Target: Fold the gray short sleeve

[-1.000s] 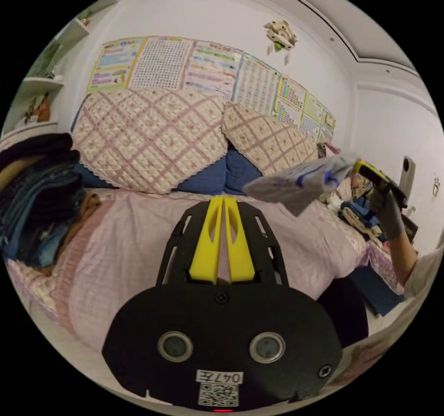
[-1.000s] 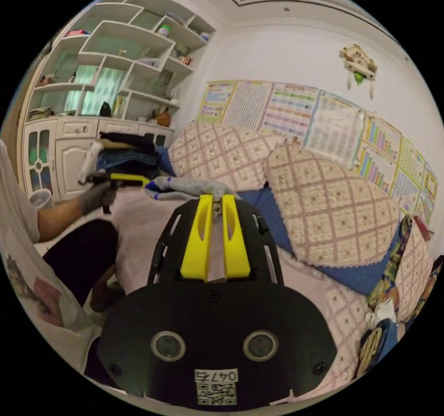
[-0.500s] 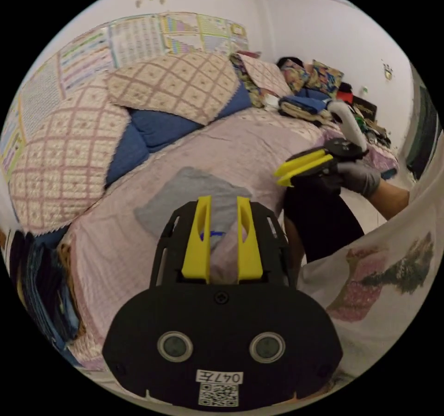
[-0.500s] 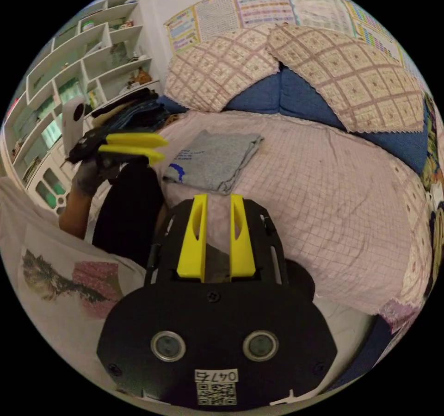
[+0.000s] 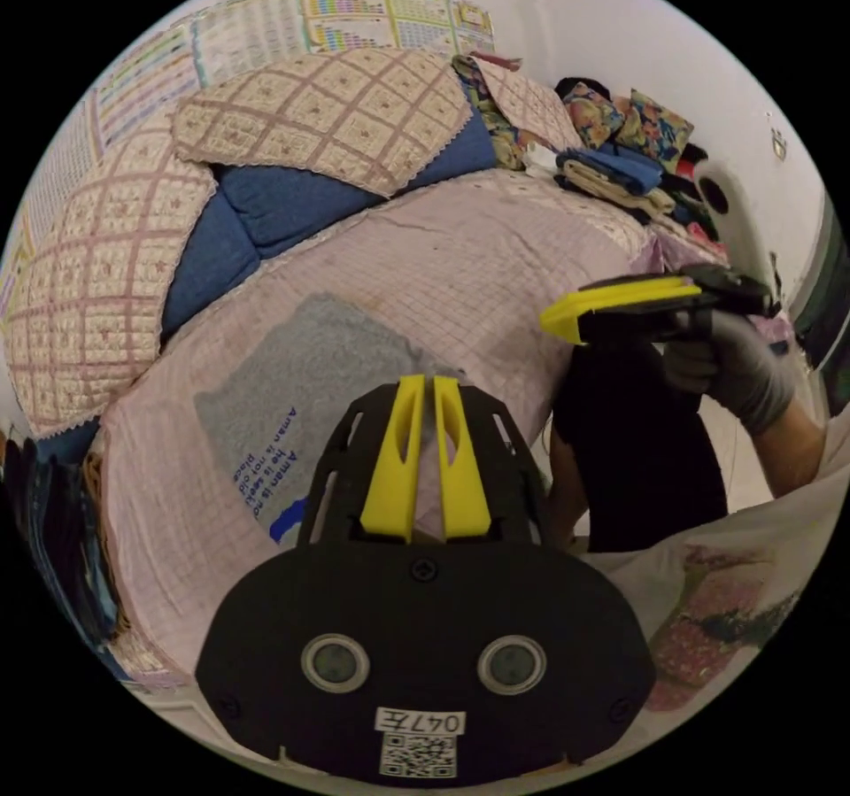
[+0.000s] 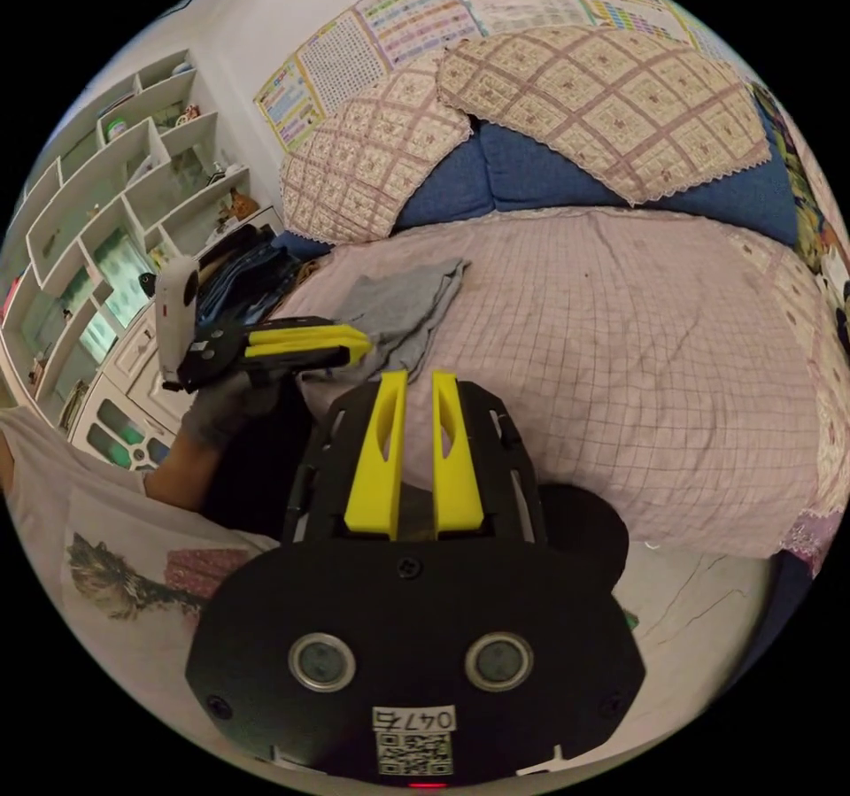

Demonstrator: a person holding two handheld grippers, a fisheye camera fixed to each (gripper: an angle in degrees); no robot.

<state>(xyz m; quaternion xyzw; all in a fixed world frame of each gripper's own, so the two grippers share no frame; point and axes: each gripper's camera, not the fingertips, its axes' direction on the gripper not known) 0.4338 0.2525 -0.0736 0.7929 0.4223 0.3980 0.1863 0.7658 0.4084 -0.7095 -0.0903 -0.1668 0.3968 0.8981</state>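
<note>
The gray short sleeve (image 5: 292,393) lies folded into a flat rectangle on the pink checked bedspread (image 5: 460,256), blue print at its near edge. In the right gripper view the gray short sleeve (image 6: 400,298) lies near the bed's left end. My left gripper (image 5: 423,382) hovers over the shirt's near corner, jaws almost together with nothing between them. Beside the shirt, the left gripper (image 6: 363,349) is held by a gloved hand. My right gripper (image 6: 412,378) hangs over the bed's front edge, jaws a little apart and empty. Off the bed's edge, the right gripper (image 5: 556,322) sits apart from the shirt.
Quilted checked cushions (image 6: 602,96) lean on a blue backrest (image 6: 531,167). A stack of dark clothes (image 6: 252,256) sits at the bed's end by white shelves (image 6: 106,203). More folded clothes (image 5: 611,172) lie at the other end. The person's dark trousers (image 5: 637,442) are close to the bed's front.
A second ago both grippers held the shirt up in the air. It now lies flat on the bed, let go. Both grippers' jaws have narrowed since half a second ago.
</note>
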